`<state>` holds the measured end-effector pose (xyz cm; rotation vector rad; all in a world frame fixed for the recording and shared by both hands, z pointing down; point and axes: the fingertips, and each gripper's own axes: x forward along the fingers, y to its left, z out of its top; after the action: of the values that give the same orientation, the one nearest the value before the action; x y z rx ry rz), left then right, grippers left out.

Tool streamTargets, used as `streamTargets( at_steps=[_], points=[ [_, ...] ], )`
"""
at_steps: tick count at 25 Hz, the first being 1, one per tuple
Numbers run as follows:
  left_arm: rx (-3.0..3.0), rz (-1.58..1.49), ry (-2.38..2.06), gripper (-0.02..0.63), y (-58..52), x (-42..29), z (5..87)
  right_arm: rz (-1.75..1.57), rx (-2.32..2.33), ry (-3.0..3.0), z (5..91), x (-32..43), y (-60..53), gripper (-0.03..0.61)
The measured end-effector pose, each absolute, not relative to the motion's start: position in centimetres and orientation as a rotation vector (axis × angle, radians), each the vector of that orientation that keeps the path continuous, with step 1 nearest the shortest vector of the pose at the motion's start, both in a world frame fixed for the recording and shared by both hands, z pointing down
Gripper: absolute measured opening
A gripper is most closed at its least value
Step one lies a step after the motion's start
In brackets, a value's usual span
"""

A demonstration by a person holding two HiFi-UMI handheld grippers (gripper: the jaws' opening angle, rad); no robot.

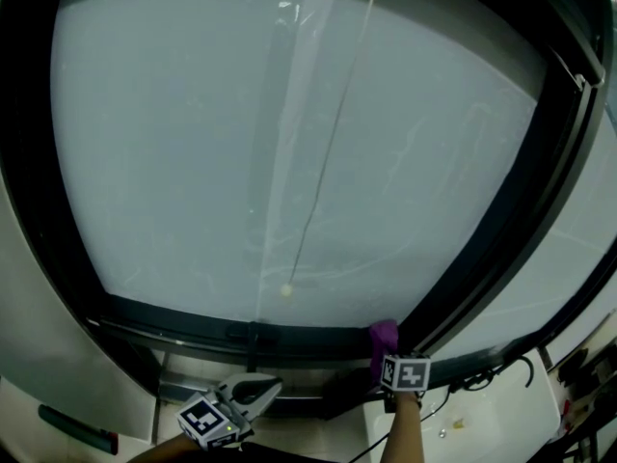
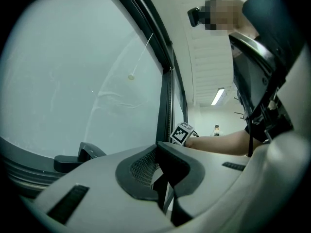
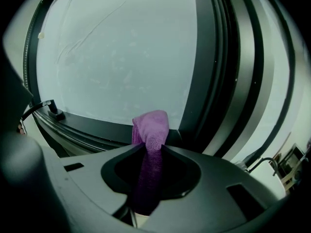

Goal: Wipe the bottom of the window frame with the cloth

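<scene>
While the right gripper [image 3: 151, 148] clamps the purple cloth [image 3: 151, 125] at the right corner of the window frame's bottom rail [image 1: 193, 328], that rail runs leftward toward the closed, empty left gripper [image 1: 262, 390].

Office-like workroom, large window [image 1: 241, 143] in dark frame [image 1: 318, 339], ceiling strip lights [image 2: 217, 96], cables [image 1: 479, 381] on white sill [image 1: 482, 432]

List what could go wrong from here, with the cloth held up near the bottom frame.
The cloth is pinched in the right gripper as a narrow fold, so a pass may leave much of the bottom frame unwiped, or the hard jaws may scrape it. The handle stands on the frame further left; the cloth could snag there.
</scene>
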<state>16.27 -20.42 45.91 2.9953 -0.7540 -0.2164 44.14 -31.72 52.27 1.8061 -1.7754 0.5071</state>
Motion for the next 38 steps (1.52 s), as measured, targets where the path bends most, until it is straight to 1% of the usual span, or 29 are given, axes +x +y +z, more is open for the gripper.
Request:
streamTargets(
  at_steps=[20, 38],
  points=[
    [2.986, -0.211, -0.729, 0.005, -20.5, 17.0, 46.2, 0.556, 1.865, -1.714, 52.3, 47.8, -31.6, 0.089],
    [3.002, -0.178, -0.705, 0.005, -20.4, 16.8, 46.4, 0.587, 1.935, -1.708, 52.6, 48.9, -30.6, 0.091]
  ],
)
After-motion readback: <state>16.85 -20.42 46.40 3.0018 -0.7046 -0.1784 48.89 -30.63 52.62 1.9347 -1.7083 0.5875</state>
